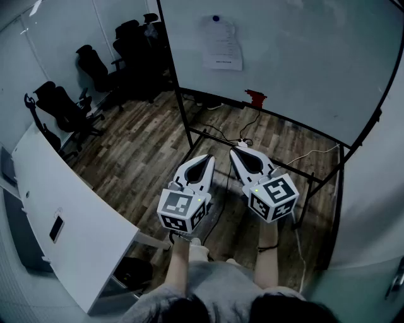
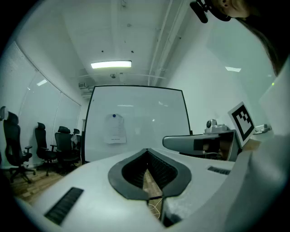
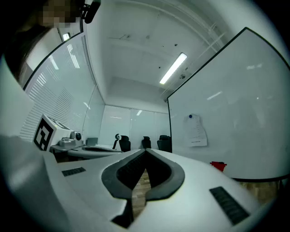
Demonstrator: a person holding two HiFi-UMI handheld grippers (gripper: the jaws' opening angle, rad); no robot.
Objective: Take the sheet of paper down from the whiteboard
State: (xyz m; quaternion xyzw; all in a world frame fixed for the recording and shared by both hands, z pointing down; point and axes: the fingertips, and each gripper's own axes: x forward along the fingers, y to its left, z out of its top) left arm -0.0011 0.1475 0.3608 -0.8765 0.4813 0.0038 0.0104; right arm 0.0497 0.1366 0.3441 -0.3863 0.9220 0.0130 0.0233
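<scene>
Sheet of paper (image 1: 222, 44) hangs on the whiteboard (image 1: 303, 63), long axis upright, top edge under a blue magnet (image 1: 216, 18). Its print is too small for me to read. My left claw (image 1: 205, 159) and right claw (image 1: 235, 153) are both closed on nothing, well short of the board.

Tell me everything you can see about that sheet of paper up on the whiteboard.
The sheet of paper is white and taller than wide, with faint lines of print too small to read and a darker line near the bottom. It hangs flat against the whiteboard, left of the board's middle, held at its top centre by a small round blue magnet. Nothing else touches it.
</scene>
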